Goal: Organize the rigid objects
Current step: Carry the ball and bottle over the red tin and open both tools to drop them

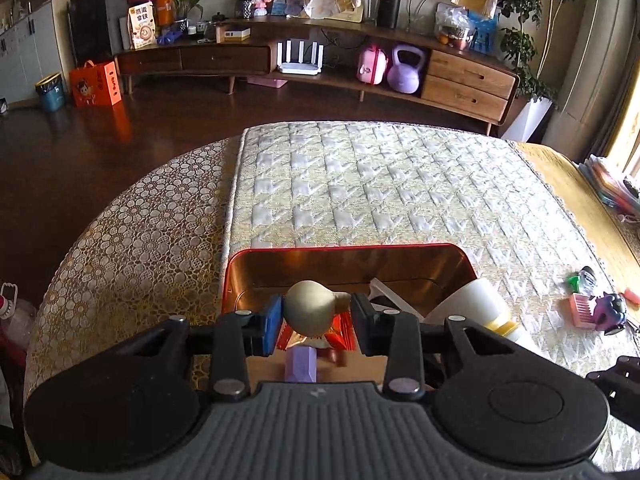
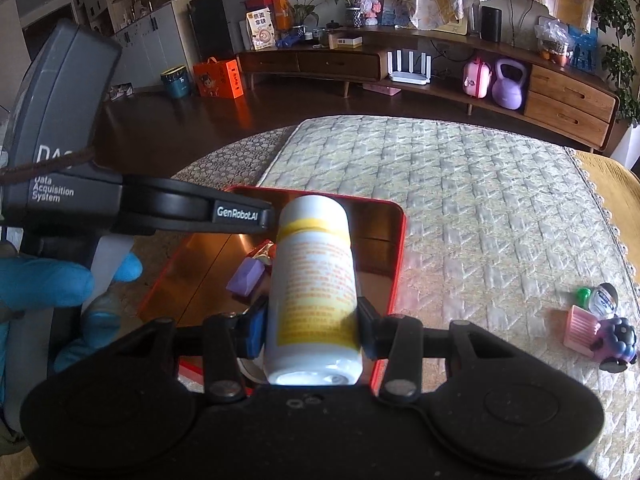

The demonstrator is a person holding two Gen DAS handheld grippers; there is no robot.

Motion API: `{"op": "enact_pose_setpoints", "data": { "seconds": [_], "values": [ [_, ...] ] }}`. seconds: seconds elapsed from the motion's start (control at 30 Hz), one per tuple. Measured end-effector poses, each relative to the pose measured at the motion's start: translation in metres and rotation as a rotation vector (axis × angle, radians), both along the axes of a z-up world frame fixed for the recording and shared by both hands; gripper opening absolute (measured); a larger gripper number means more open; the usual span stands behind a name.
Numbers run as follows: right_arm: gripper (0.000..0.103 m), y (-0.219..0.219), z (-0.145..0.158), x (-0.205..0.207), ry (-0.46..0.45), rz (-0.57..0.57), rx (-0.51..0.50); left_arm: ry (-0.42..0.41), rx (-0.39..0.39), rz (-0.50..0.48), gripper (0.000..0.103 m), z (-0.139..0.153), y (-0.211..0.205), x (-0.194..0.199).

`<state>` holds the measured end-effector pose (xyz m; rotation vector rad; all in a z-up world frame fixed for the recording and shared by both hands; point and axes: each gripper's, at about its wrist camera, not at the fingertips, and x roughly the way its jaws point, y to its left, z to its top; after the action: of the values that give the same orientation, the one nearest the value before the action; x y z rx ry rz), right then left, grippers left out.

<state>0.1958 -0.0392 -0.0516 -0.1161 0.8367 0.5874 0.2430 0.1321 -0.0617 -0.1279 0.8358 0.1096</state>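
Observation:
My left gripper (image 1: 314,318) is shut on a beige garlic-shaped bulb (image 1: 310,307) and holds it over the red tin tray (image 1: 344,249) with its shiny copper inside. A purple block (image 1: 301,364) and a red wrapper lie in the tray below. My right gripper (image 2: 312,330) is shut on a white bottle with a yellow label (image 2: 314,280), held lying along the fingers over the tray's (image 2: 398,252) right side. The bottle also shows in the left wrist view (image 1: 476,304). The left gripper's body (image 2: 168,208) reaches in from the left.
The tray sits on a quilted cloth (image 1: 400,184) over a table. At the right lie a pink comb-like piece (image 2: 580,330), a purple toy figure (image 2: 618,340), a small clear bottle (image 2: 604,300) and a green cap. A TV cabinet (image 1: 320,56) stands beyond.

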Motion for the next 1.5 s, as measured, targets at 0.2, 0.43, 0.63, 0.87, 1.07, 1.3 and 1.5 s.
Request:
{"op": "enact_pose_setpoints", "data": {
  "seconds": [0.2, 0.43, 0.63, 0.87, 1.07, 1.3, 1.5],
  "values": [
    [0.044, 0.01, -0.011, 0.004, 0.02, 0.011, -0.02, 0.018, -0.025, 0.019, 0.036, -0.009, 0.01, 0.015],
    [0.044, 0.021, -0.021, 0.0, 0.013, 0.02, -0.058, 0.036, -0.025, 0.014, 0.036, -0.018, 0.008, 0.027],
    [0.044, 0.027, -0.027, -0.002, 0.015, 0.034, -0.075, 0.066, -0.027, 0.027, 0.036, -0.028, 0.008, 0.037],
    [0.045, 0.027, -0.027, -0.005, 0.011, 0.035, -0.067, 0.101, -0.017, 0.031, 0.036, -0.038, 0.01, 0.045],
    [0.045, 0.023, -0.022, 0.0, 0.01, 0.035, -0.041, 0.105, -0.016, 0.03, 0.036, -0.039, 0.009, 0.049],
    [0.05, 0.015, -0.018, -0.005, 0.001, 0.027, -0.025, 0.107, -0.001, 0.03, 0.036, -0.04, 0.006, 0.05],
    [0.056, 0.005, -0.012, -0.008, -0.005, 0.015, 0.001, 0.109, 0.007, 0.038, 0.043, -0.039, 0.003, 0.044]
  ]
}}
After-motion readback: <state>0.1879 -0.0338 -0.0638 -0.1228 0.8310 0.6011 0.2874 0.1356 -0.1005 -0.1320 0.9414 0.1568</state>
